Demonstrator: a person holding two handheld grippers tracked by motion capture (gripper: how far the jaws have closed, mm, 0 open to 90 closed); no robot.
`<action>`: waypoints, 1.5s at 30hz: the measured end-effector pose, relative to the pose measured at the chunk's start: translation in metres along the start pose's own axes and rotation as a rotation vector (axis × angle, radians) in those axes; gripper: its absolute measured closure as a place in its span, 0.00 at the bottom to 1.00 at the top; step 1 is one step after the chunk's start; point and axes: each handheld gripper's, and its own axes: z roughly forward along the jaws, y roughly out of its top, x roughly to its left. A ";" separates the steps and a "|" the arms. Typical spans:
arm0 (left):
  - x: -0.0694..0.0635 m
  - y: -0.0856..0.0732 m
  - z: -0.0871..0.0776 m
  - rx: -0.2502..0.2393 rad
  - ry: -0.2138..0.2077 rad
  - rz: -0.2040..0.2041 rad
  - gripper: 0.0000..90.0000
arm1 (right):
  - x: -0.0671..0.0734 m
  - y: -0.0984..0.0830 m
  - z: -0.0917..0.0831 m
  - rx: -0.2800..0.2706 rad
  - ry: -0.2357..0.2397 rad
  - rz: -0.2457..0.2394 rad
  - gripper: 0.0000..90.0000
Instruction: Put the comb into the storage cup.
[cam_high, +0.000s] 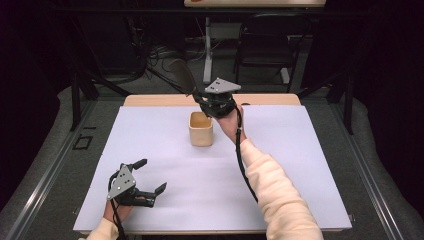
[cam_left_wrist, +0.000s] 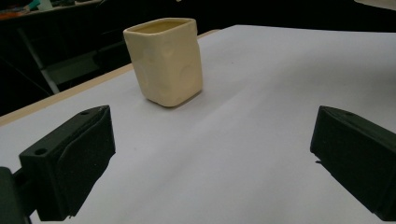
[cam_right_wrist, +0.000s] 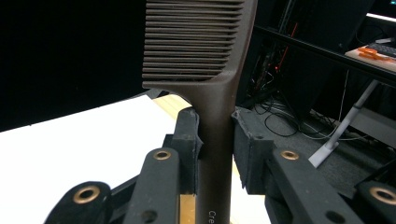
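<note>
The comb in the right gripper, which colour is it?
Dark brown; the comb shows best in the right gripper view, clamped by the right gripper.

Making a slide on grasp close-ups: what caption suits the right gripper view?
Right gripper clamps a brown comb by its handle, teeth up, above the white table.
</note>
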 end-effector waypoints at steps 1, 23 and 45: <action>0.000 0.000 0.000 0.001 0.001 0.000 0.00 | 0.000 0.000 0.000 -0.002 0.001 0.002 0.81; -0.001 0.000 -0.001 -0.005 0.007 -0.003 0.00 | 0.004 -0.008 0.013 -0.008 0.018 0.025 0.81; 0.000 0.000 -0.001 -0.004 0.006 -0.001 0.00 | 0.009 -0.019 0.030 0.027 0.051 0.011 0.81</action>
